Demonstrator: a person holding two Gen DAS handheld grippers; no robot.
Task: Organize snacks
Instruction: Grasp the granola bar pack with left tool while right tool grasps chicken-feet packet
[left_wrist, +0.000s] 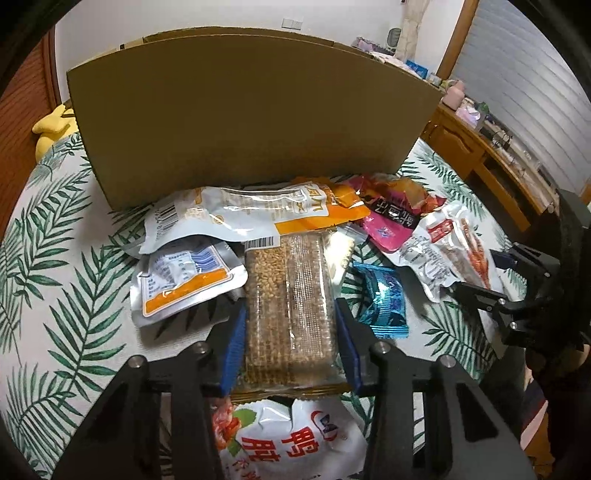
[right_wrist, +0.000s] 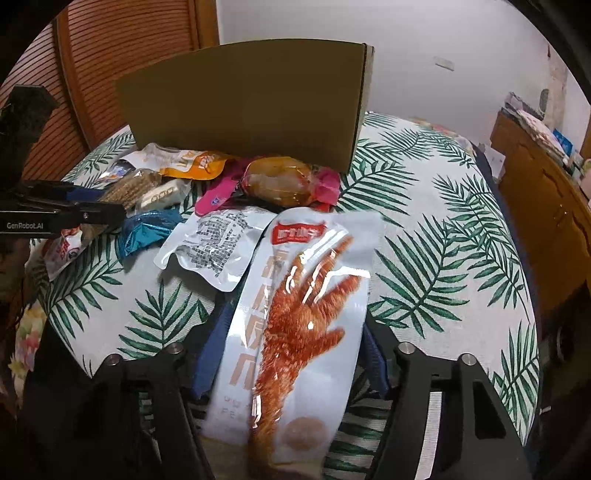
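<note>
We clamp the stiff, brittle sesame bar pack (left_wrist: 290, 310) by its long edges in the left gripper (left_wrist: 290, 325), while the right gripper (right_wrist: 291, 343) closes on the slick, limp chicken-foot pouch (right_wrist: 295, 325) at mid-length.

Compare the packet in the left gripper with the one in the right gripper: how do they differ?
The sesame bar packet is clear wrap showing tan, grainy slabs; the chicken foot packet is pale printed film with a red label and a reddish claw. The bar packet looks flat and stiff; the chicken foot packet is glossy and crinkled. Both lie lengthwise between blue pads, one in the left gripper, one in the right gripper.
</note>
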